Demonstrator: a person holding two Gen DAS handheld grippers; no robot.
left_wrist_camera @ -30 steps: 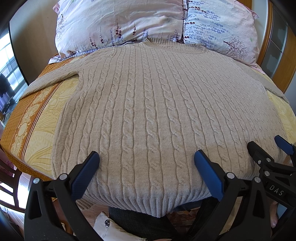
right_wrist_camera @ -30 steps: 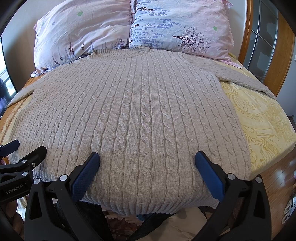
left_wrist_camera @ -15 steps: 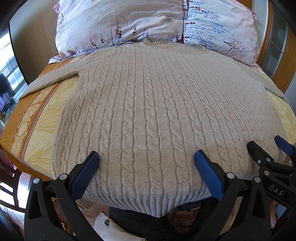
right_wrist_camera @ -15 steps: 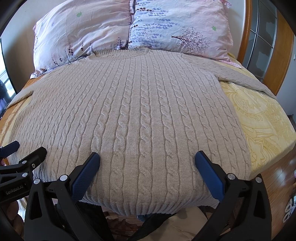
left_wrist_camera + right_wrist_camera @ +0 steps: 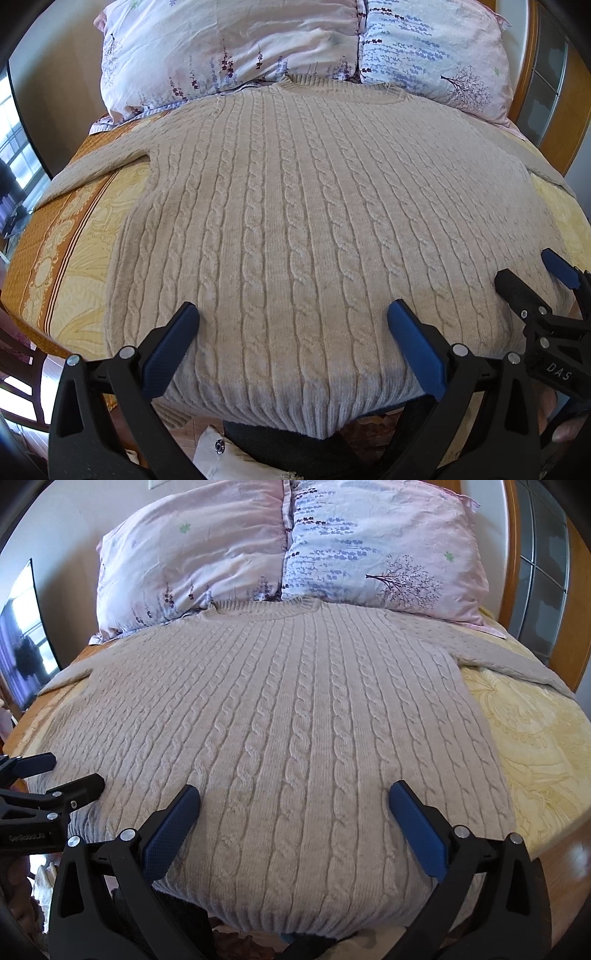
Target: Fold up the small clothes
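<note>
The sweater lies flat on the bed, filling the middle of the frame. Two pillows stand behind its collar, at the top. Both tools, the left tool and the right tool, are at the bottom, over the hem, jaws apart.

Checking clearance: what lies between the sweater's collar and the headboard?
Two floral pillows lie between the sweater collar and the headboard, in the right wrist view.

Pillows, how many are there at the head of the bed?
2. The pink pillow lies at the left, the blue-flowered pillow at the right, side by side and touching. The sweater collar overlaps their lower edges. More could be hidden behind them.
</note>
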